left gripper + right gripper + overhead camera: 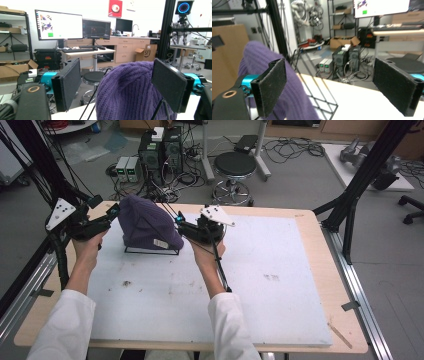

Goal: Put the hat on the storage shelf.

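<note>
High view: a purple knit beanie (145, 222) sits draped over a black wire stand (151, 251) at the back left of the white table mat (260, 295). The left gripper (114, 211) is just beside the beanie's left side, the right gripper (181, 223) just beside its right lower edge. Both are held by hands with white sleeves (65, 327) coming in from below. A round stool (235, 166) stands on the floor beyond the table.

Left gripper view: the jaws stand wide apart, the beanie (130, 92) rising between them; its right side lies behind the right pad (168, 83), contact uncertain. The left pad (70, 83) is clear of the knit. A thin rod of the wire stand (160, 108) shows low right.

Right gripper view: jaws wide, nothing between the pads. The beanie (262, 62) lies behind the left pad (273, 86), the wire stand's (322, 105) grid base showing beneath it on the mat (362, 102).
</note>
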The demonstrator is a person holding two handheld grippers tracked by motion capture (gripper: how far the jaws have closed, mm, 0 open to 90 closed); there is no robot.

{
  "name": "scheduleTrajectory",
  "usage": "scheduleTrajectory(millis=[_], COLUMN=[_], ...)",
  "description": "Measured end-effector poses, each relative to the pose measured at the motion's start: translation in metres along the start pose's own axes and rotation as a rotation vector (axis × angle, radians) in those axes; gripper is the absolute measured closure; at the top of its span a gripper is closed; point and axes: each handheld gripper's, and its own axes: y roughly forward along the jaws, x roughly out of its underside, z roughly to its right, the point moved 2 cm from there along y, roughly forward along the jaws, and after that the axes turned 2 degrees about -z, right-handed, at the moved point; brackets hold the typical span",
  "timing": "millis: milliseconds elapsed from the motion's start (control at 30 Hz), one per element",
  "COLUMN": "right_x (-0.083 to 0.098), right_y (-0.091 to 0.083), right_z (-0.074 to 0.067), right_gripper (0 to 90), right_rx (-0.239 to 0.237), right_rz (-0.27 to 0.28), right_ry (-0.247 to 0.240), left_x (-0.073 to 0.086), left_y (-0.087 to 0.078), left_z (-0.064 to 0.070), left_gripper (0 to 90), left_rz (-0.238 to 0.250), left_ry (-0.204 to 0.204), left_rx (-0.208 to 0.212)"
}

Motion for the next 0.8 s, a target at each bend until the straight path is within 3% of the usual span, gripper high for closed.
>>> scheduleTrajectory(millis=[333, 500, 600, 700, 800], right_x=[-0.016, -0.018, -0.016, -0.014, -0.013], right_y=[-0.033, -0.050, -0.062, -0.075, -0.091], right_z=[0.016, 0.028, 0.036, 0.044, 0.051], right_gripper=[11.8, 11.8, 11.8, 11.8, 11.8], right_rx=[0.088, 0.127, 0.158, 0.172, 0.197], right_rz=[0.151, 0.195, 0.227, 0.247, 0.273], right_ry=[-0.026, -0.039, -0.056, -0.071, -0.114], left_x=[-0.001, 0.001, 0.002, 0.002, 0.005], left_y=[-0.014, -0.026, -0.035, -0.044, -0.050], left_z=[0.001, 0.000, -0.001, -0.001, 0.001], left_gripper=[23.3, 23.3, 23.1, 23.1, 23.2], left_rz=[0.071, 0.110, 0.159, 0.192, 0.193], left_ry=[-0.017, -0.024, -0.044, -0.048, -0.034], left_rx=[-0.048, -0.113, -0.138, -0.145, -0.141])
